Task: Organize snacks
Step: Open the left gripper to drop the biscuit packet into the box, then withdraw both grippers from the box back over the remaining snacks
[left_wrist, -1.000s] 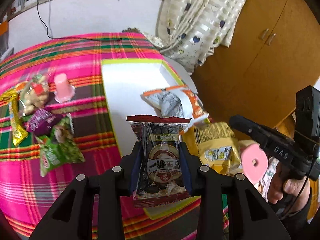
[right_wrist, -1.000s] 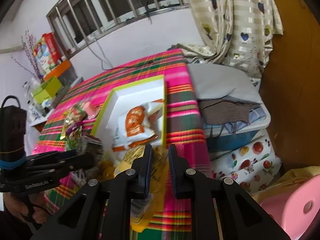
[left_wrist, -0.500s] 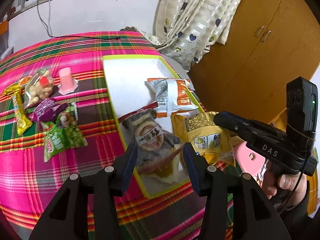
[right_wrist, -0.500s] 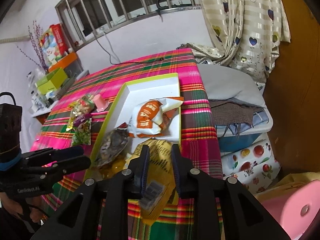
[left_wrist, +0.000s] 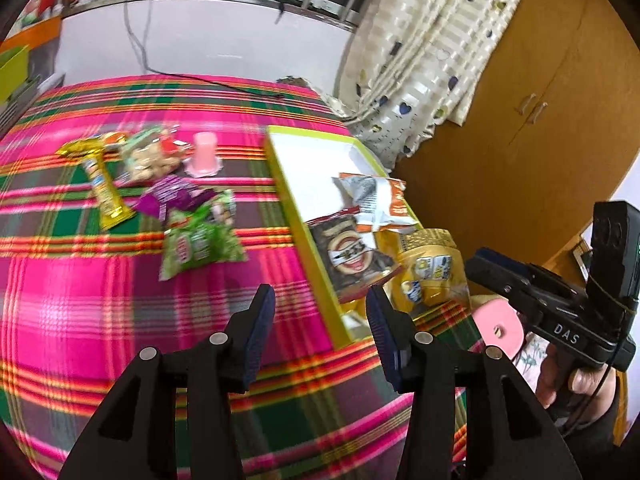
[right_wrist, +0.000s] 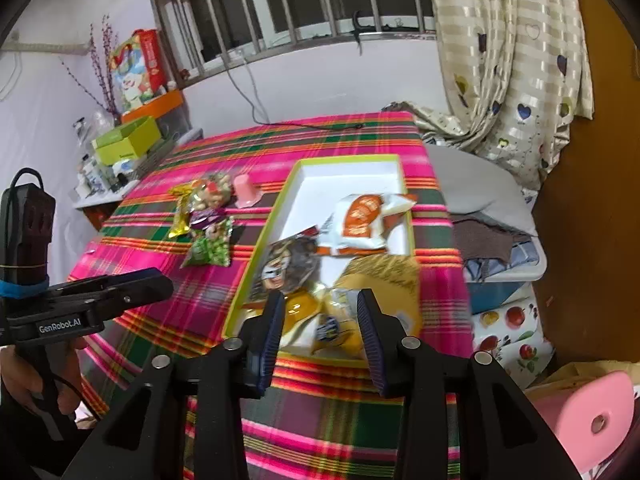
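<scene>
**Three snacks boxed, five still loose on the plaid cloth**

Left gripper [left_wrist: 320, 312] empty, jaws standing apart, hovering over the table's near edge beside the tray's [left_wrist: 308, 240] near left corner. Right gripper [right_wrist: 320, 320] opening, nothing pressed between its pads, the yellow bag [right_wrist: 372, 292] lying just beyond them at the tray's near end. Already in the tray: yellow bag, dark packet [left_wrist: 352, 256], orange-and-white packet [left_wrist: 376, 200].

Loose snacks clustered left of the tray, toward the table's left edge: green packet [left_wrist: 200, 240] nearest, long axis pointing away from the left gripper; beyond it purple packet [left_wrist: 176, 196], gold bar [left_wrist: 104, 188], clear nut bag [left_wrist: 152, 156], pink cup [left_wrist: 204, 152].

Likely next: green packet, closer to the left gripper. Nothing in the way.
</scene>
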### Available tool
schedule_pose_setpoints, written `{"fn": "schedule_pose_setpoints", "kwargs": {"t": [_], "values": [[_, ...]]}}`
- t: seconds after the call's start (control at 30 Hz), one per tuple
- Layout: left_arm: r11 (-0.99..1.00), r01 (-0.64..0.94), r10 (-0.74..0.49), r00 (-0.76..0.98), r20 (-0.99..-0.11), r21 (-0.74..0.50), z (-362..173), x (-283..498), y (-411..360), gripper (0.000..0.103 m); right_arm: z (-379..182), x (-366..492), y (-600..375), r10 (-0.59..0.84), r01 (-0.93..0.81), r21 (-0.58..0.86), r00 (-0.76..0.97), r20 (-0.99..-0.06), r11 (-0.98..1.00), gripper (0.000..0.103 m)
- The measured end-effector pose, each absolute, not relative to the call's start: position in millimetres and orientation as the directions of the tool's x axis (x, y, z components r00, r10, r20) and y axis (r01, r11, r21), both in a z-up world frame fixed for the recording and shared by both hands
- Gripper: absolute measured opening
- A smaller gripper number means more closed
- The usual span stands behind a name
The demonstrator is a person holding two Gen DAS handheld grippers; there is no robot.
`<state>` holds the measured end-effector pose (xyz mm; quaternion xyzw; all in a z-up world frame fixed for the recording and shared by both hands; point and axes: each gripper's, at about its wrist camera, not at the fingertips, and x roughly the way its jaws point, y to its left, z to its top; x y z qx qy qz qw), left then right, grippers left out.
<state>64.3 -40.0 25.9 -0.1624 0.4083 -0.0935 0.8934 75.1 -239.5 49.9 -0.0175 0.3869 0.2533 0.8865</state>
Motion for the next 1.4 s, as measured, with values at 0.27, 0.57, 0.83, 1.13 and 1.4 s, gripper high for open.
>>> {"fn": "schedule_pose_setpoints", "kwargs": {"t": [0.27, 0.57, 0.83, 1.13, 1.4], "values": [[0.93, -0.034, -0.249, 0.674, -0.696, -0.365, 25, 37, -9, 0.049, 8, 86, -186, 0.407, -0.527, 0.114, 0.483, -0.775, 0.842, 0.02], [0.922, -0.103, -0.203, 0.691, -0.694, -0.373, 20, 14, 20, 0.049, -12, 79, -164, 0.423, -0.585, 0.106, 0.437, -0.794, 0.804, 0.02], [0.914, -0.119, -0.205, 0.689, -0.695, -0.387, 12, 5, 26, 0.049, -13, 59, -158, 0.483, -0.658, 0.136, 0.382, -0.788, 0.741, 0.019], [0.915, -0.118, -0.204, 0.688, -0.696, -0.385, 7, -4, 26, 0.049, -12, 46, -162, 0.471, -0.659, 0.126, 0.378, -0.797, 0.741, 0.02], [0.922, -0.139, -0.169, 0.695, -0.699, -0.361, 8, -6, 27, 0.049, 16, 28, -162, 0.504, -0.669, 0.111, 0.429, -0.749, 0.735, 0.039]]}}
